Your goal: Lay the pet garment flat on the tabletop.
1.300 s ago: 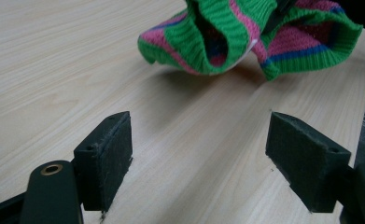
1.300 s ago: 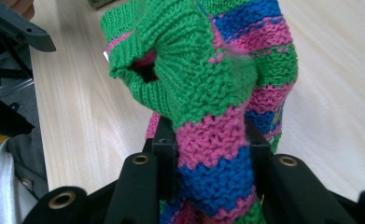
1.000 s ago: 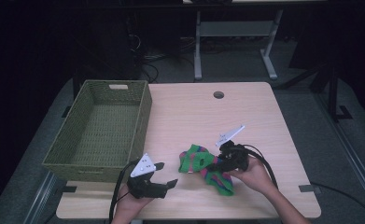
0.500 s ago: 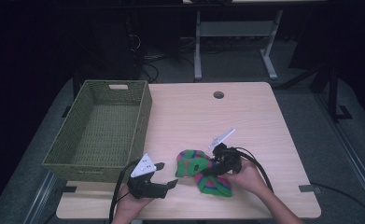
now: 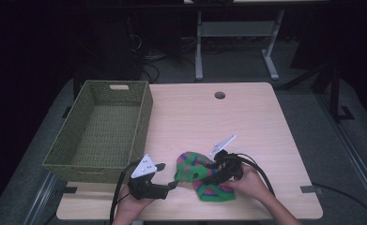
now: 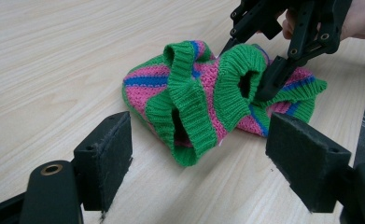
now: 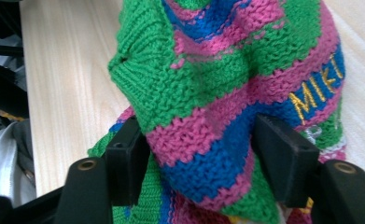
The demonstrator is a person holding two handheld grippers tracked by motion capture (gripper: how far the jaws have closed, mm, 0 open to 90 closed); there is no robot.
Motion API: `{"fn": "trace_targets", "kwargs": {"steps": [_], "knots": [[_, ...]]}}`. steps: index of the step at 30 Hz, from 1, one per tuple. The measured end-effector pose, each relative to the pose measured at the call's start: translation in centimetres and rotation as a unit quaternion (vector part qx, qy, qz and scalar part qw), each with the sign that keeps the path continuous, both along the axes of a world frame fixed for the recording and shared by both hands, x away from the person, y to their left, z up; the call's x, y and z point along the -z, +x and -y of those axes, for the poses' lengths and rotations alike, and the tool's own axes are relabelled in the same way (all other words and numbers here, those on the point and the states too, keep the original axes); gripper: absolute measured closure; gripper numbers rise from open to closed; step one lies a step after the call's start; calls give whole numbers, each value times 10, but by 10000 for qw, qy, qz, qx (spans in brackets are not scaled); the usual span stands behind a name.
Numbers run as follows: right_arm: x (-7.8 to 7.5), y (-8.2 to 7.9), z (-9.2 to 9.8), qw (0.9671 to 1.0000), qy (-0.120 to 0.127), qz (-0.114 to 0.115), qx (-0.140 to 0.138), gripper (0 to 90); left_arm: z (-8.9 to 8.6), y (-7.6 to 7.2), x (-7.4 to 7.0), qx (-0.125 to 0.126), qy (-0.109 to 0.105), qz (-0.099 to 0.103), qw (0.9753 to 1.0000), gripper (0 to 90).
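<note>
A dark room with metal stand legs and cables on the floor surrounds a pale wood-grain desk (image 5: 247,122), which has a round cable hole (image 5: 220,95) near its far edge. On the desk's left side stands an olive woven basket (image 5: 80,140) with nothing seen inside it. Near the front edge lies a small striped knitted sweater (image 5: 190,168) — green, pink and blue, bunched up, with ribbed green openings facing the left gripper's camera and yellow letters stitched on one blue stripe in the right gripper view. The right gripper (image 5: 218,171) is held in the person's right hand (image 5: 251,183) and its fingers (image 7: 283,158) are clamped on a fold of the sweater: in the right gripper view the knit fills the whole gap between the two black pads and bulges above them. In the left gripper view that same gripper (image 6: 283,56) comes in from the upper right, its tips pressed into the green rib at the garment's far side. The left gripper (image 5: 164,176), in the person's left hand (image 5: 129,206), sits just beside the basket's front corner and near the sweater; its fingers (image 6: 105,154) are spread wide and grasp nothing, with the sweater lying on the desk just ahead of them — between their lines but not touching either pad.
</note>
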State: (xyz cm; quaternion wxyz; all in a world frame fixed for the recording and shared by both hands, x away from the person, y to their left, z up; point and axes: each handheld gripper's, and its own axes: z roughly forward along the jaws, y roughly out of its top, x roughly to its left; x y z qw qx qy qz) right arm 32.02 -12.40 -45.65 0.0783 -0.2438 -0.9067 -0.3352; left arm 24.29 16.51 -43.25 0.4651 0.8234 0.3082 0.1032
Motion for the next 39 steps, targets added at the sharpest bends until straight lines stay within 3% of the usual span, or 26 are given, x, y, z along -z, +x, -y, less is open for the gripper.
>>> {"fn": "trace_targets", "kwargs": {"steps": [8,11,16,19,27,31,39], "knots": [[-16,-5,7,9999,105,81,-34,316,-1,1,0,-13,-31,-24,10000,223],[-25,-7,8,9996,86,247,-72,318,-1,1,0,-9,-10,0,10000,223],[-46,-13,4,9987,242,436,-127,346,-1,1,0,-21,-24,-11,10000,223],[-57,-15,-7,9971,252,623,-351,409,-1,1,-1,-11,-37,5,10000,223],[-55,-10,-35,9945,-27,753,-724,487,-2,1,0,-12,-61,-15,10000,223],[-51,-5,-49,9939,-196,723,-809,528,-3,1,0,2,-67,-31,10000,223],[-36,1,-57,9936,-367,561,-912,609,-2,1,-1,16,-43,-22,10000,223]]}}
